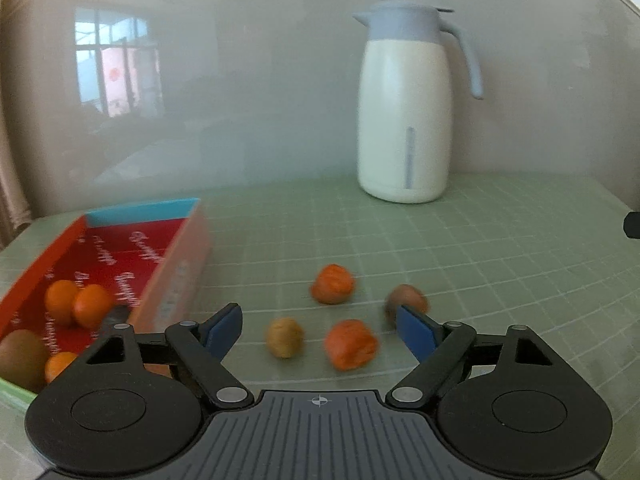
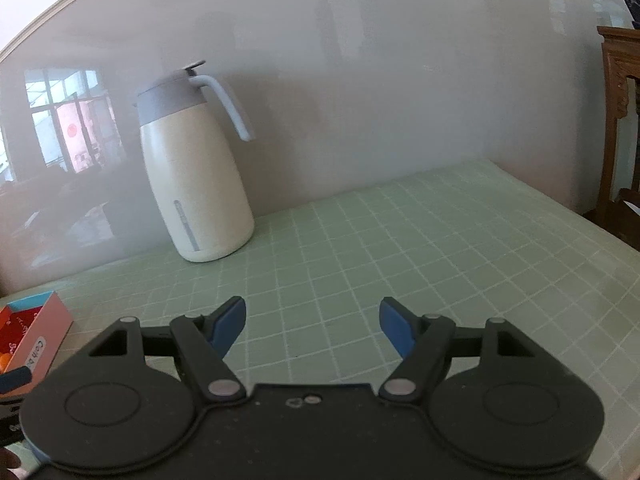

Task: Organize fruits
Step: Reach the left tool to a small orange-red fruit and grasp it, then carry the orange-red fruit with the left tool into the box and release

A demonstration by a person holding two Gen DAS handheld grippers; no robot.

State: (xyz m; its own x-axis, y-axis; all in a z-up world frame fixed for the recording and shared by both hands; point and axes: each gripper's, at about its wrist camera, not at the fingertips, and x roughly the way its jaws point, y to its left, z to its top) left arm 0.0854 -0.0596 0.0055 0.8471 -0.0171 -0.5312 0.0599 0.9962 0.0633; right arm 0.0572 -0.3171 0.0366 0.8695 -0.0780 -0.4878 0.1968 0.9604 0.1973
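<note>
We've got both grippers, left gripper and right gripper, spread wide and empty; four loose fruits sit beside the red box, ready for boxing.

Soft, even daylight fills both views. A window reflection glares on the glossy wall. The fruits and red box smear with motion blur. Fisheye curvature bends edges; corners vignette dark.
</note>
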